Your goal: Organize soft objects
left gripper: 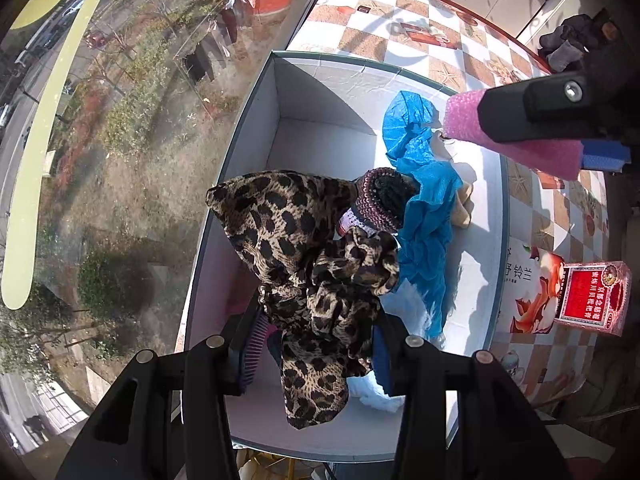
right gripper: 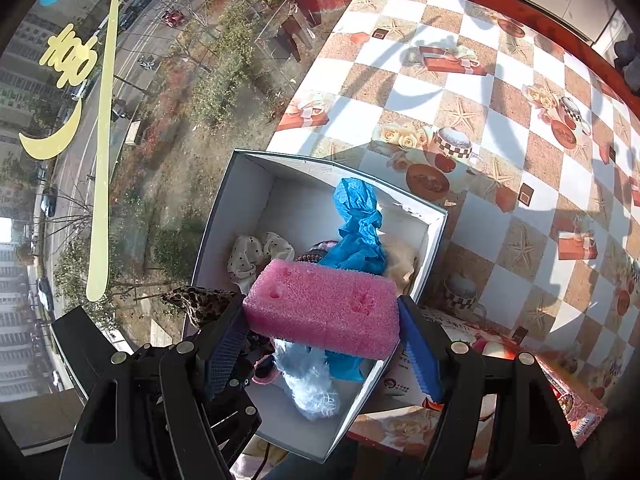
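My left gripper [left gripper: 316, 352] is shut on a leopard-print cloth [left gripper: 304, 240] and holds it over the white open box [left gripper: 320, 92]. In the box lie a crumpled blue cloth [left gripper: 424, 208], a knitted maroon item [left gripper: 380, 200] and a beige cloth [left gripper: 464, 204]. My right gripper [right gripper: 324, 344] is shut on a pink sponge block [right gripper: 324, 308], hanging above the same box [right gripper: 248, 200]. The right wrist view also shows a polka-dot cloth [right gripper: 252, 256], the blue cloth [right gripper: 356, 224] and a pale fluffy item [right gripper: 312, 384] inside. The sponge [left gripper: 520, 140] and the right gripper's arm enter the left wrist view from the right.
The box sits on a table with a checkered starfish cloth [right gripper: 500, 120], right beside a window [left gripper: 100, 160] onto a street. A red packet [left gripper: 592, 300] lies to the right of the box. Dark cloths [left gripper: 568, 44] rest at the far right edge.
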`<state>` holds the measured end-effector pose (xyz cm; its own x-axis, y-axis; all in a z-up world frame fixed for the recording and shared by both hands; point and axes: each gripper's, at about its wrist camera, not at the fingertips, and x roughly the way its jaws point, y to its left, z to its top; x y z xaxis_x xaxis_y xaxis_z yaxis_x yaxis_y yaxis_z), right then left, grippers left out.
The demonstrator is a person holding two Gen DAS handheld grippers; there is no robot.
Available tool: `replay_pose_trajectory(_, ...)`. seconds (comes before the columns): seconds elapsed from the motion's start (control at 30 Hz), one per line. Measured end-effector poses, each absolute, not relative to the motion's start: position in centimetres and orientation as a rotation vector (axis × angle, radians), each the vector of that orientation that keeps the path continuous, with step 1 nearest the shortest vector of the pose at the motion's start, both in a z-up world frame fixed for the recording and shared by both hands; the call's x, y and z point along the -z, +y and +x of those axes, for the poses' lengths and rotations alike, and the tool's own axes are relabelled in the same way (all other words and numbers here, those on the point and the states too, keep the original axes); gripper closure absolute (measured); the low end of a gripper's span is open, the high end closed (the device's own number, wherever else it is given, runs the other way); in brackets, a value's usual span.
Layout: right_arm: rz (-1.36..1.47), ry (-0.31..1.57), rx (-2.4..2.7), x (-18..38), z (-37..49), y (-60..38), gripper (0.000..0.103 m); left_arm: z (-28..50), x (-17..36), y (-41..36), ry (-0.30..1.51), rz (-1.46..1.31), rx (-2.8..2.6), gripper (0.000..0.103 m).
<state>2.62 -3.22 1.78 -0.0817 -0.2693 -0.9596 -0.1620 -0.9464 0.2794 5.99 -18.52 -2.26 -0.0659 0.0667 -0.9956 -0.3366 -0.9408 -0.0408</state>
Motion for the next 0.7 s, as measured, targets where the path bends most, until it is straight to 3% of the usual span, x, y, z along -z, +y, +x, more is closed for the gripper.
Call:
replay_pose_trajectory(0.2, 2.106, -0.51, 2.193, -0.8, 2.1, -2.8, 0.029, 5.8, 2.4, -18.3, 0.284, -1.909, -2.085, 0.051)
replay_pose_trajectory(0.27, 2.11, -0.507, 2.186, -0.6, 1.8, -2.8, 0.029, 6.3, 1.8, -18.1, 0.29, -1.849, -2.107, 0.041)
replay_pose_trajectory(0.33, 2.107, -0.519, 2.166, -0.4, 1.5, -2.9, 0.028, 6.8, 1.1, -18.0, 0.316, -1.79, -2.144, 0.02)
replay_pose_trajectory(0.4, 2.11, -0.539, 2.146, -0.2, 1.5, -3.0, 0.025, 7.5, 0.8, -17.8, 0.361, -1.76, -2.151, 0.02)
replay_pose_trajectory(0.47, 2.101, -0.554, 2.148, -0.2, 1.8, -3.0, 0.006, 8.1, 0.8, -17.8, 0.389, -1.772, -2.134, 0.02)
replay_pose_trajectory(0.7, 2.127, -0.485, 2.116, -0.3, 2.8, -3.2, 0.001, 10.3, -0.1, -18.2, 0.534, -1.734, -2.198, 0.02)
